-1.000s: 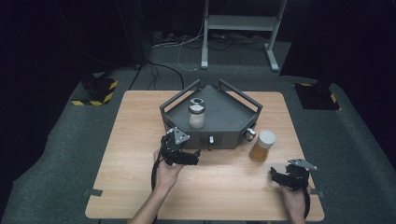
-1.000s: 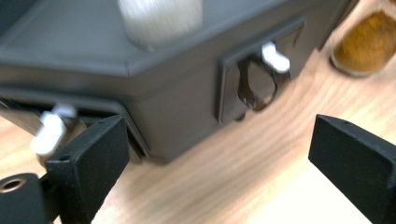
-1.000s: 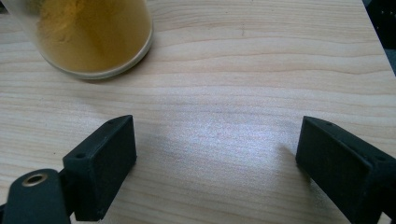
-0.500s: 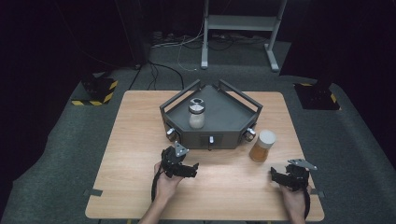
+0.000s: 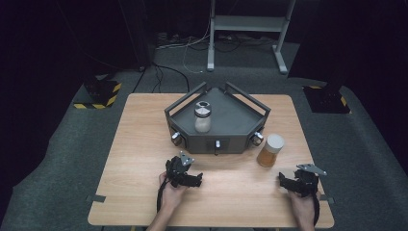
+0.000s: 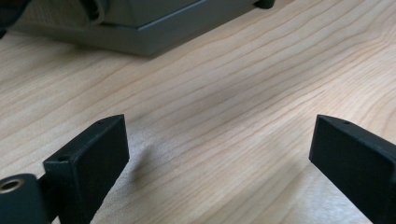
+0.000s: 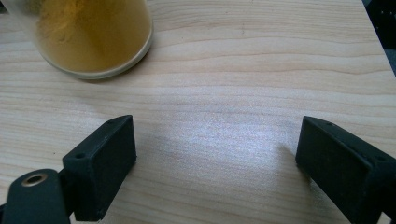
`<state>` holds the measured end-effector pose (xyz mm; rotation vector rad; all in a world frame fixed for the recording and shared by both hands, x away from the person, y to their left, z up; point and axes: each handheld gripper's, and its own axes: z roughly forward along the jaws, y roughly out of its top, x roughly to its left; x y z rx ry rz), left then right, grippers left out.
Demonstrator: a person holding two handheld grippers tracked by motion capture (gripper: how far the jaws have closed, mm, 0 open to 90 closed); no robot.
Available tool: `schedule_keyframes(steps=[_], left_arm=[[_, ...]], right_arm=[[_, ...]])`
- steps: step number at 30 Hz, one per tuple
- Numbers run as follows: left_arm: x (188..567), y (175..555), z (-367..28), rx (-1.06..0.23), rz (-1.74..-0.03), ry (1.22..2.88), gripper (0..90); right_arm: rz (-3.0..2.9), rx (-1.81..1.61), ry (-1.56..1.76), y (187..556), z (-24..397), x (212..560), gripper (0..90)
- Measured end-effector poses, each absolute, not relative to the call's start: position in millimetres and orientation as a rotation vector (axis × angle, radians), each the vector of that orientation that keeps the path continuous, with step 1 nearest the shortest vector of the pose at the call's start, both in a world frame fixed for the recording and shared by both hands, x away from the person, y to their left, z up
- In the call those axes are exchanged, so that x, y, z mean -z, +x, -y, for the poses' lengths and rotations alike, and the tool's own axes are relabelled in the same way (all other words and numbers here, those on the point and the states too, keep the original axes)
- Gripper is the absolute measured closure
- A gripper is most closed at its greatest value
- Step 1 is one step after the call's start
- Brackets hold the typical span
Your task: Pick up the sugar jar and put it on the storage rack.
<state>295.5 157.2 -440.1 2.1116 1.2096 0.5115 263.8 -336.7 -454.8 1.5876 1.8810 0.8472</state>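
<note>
A grey tray (image 5: 240,122) stands at the back middle of the wooden table (image 5: 144,144). In it is a clear jar of pale powder with a grey lid (image 5: 202,118). A jar of orange powder with a white lid (image 5: 269,150) stands on the table by the tray's right front corner. My left gripper (image 5: 190,179) rests low over bare wood in front of the tray, open, nothing between its jaws (image 6: 219,135); the tray's base (image 6: 140,32) lies ahead. My right gripper (image 5: 287,183) is open near the front right, empty (image 7: 217,135), with the orange jar (image 7: 93,32) ahead to its left.
Knobs stick out of the tray's front face (image 5: 217,144). The table's right edge (image 7: 373,32) is close beside the right gripper. Past the table, on the dark floor, lie cables (image 5: 168,72), a metal stand (image 5: 245,24) and yellow-black striped blocks (image 5: 98,96).
My left gripper has dropped from just in front of the tray down to the table, nearer the person. The right gripper and both jars have kept still.
</note>
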Motion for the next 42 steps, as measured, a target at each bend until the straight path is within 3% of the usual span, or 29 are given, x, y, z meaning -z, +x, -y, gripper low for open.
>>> schedule_keyframes(steps=[42], left_arm=[[452.6,290.2,-157.6,-0.546,-1.226,2.060,3.8]], right_arm=[[-1.888,-0.846,1.583,264.5,336.7,454.7,10.5]])
